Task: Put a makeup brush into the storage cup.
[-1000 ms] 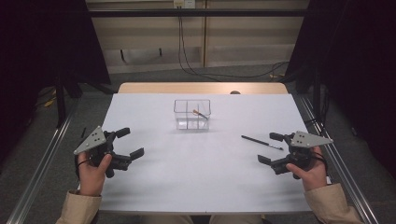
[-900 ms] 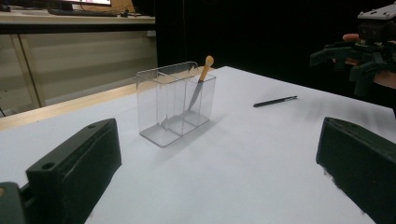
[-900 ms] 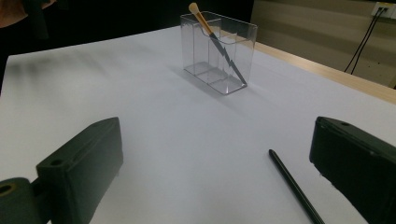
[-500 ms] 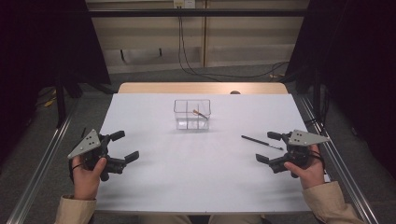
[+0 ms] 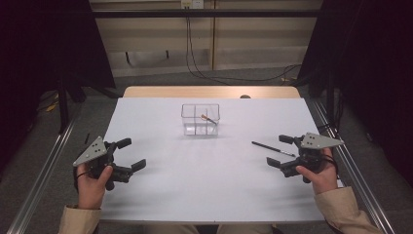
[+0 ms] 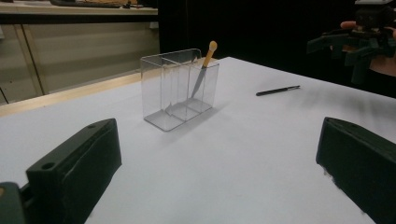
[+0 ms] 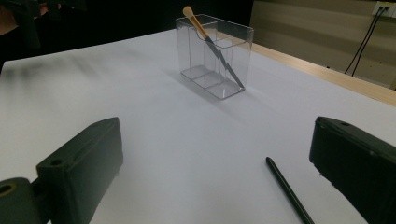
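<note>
A clear plastic organizer [image 5: 200,119] [image 6: 180,88] [image 7: 215,56] with several compartments stands at the table's middle back. A brush with a tan tip [image 5: 208,118] [image 6: 204,67] [image 7: 212,44] leans inside it. A thin black pen [image 5: 273,148] [image 6: 278,90] [image 7: 289,191] lies flat on the white table [image 5: 204,185], right of centre. My right gripper [image 5: 280,151] is open just right of the pen, nothing between its jaws. Near the table's front left edge my left gripper [image 5: 130,153] is held open and empty, far from the organizer.
The table's far edge is a wooden strip [image 5: 209,91]. Metal rails [image 5: 44,170] run along both sides of the table. Cables [image 5: 204,68] hang against the back wall. Dark curtains stand at both sides.
My left gripper has drawn back toward the front left edge of the table. The right gripper has shifted slightly toward the front. The pen and organizer have not moved.
</note>
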Demonstrator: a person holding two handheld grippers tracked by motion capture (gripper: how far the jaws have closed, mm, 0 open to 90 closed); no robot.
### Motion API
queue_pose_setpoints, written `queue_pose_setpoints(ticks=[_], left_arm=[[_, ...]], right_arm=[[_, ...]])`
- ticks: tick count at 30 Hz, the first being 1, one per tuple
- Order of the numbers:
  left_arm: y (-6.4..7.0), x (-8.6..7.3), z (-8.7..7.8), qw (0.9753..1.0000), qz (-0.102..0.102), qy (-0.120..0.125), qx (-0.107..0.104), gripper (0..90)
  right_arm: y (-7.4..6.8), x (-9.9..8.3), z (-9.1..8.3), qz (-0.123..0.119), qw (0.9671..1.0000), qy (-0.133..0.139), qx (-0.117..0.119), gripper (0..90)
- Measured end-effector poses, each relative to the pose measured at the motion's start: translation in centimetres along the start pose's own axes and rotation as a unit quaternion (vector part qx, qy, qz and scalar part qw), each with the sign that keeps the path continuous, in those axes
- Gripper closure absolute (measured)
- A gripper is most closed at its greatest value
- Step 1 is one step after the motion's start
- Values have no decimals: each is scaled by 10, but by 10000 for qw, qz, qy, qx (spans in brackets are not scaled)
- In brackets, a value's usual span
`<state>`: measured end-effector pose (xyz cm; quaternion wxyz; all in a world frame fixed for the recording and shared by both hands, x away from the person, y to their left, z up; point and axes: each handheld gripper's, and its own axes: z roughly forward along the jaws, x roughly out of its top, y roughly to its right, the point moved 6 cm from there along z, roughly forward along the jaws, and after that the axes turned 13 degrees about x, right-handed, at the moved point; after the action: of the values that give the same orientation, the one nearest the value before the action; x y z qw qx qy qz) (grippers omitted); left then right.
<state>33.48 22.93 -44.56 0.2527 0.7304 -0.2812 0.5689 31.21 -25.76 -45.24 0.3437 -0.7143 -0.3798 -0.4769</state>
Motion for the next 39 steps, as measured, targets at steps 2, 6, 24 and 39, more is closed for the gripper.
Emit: queue_pose_setpoints(ticks=[2, 6, 24, 39], left_arm=[[0, 0, 0, 10000, 15, 0, 6, 0], [1, 0, 0, 10000, 42, -2, 8, 0], [4, 1, 5, 10000, 52, 9, -47, 1], [3, 0, 5, 10000, 30, -11, -27, 5]], right_arm=[[3, 0, 0, 27, 10000, -5, -30, 23], [9, 1, 0, 39, 9999, -12, -102, 23], [38, 0, 5, 208, 9991, -17, -356, 24], [52, -3, 19, 287, 9988, -228, -335, 25]])
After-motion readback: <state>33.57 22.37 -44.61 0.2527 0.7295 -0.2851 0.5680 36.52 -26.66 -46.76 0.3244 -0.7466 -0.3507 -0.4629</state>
